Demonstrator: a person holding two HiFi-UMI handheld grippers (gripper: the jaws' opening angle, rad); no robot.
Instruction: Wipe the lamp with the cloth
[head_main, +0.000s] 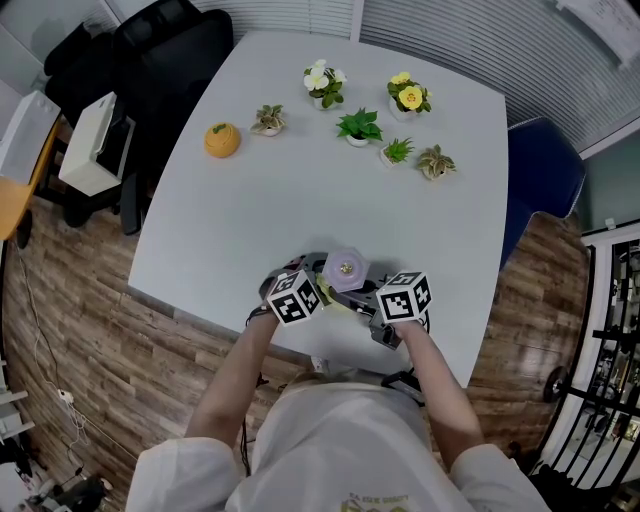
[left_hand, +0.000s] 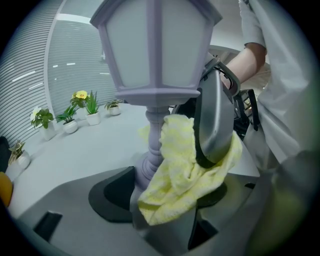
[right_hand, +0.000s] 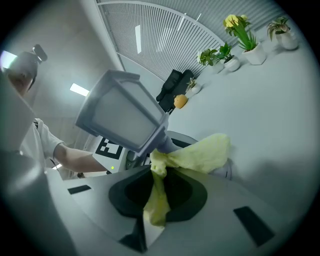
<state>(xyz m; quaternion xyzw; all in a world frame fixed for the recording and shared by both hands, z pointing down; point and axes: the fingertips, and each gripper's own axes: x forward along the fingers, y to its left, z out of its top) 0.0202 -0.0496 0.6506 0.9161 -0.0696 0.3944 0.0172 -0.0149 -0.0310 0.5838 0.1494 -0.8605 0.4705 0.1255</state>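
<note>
Presently on the white tabletop (head_main: 300, 200), listed by item.

Item one: the lamp (head_main: 346, 268), lavender and lantern-headed, is standing at the near edge of the tabletop, between the two marker cubes. The left gripper (left_hand: 150, 200) is holding it. Its fingers are clamping the foot of the turned stem, and the lantern head is rising straight above them in the left gripper view.

Item two: the cloth (left_hand: 182, 167), yellow and crumpled, is lying against the stem just under the lantern head and draping down over the left gripper's fingers. The right gripper (right_hand: 152, 207) is holding it. Its fingers are shut, pinching a twisted tail of the cloth between them, while the rest of the cloth is fanning out past the stem. In the left gripper view, one of the right gripper's fingers (left_hand: 216, 120) is pressing into the cloth from the side.

Sundries:
- Six small potted plants (head_main: 358, 126) are sitting across the far part of the tabletop.
- An orange ornament (head_main: 222, 140) is sitting to their left, well apart from the lamp.
- A black chair (head_main: 165, 50) is standing by the far left corner.
- A blue chair (head_main: 545, 170) is standing at the right edge.
- A wood-plank floor (head_main: 80, 320) is showing all round.
</note>
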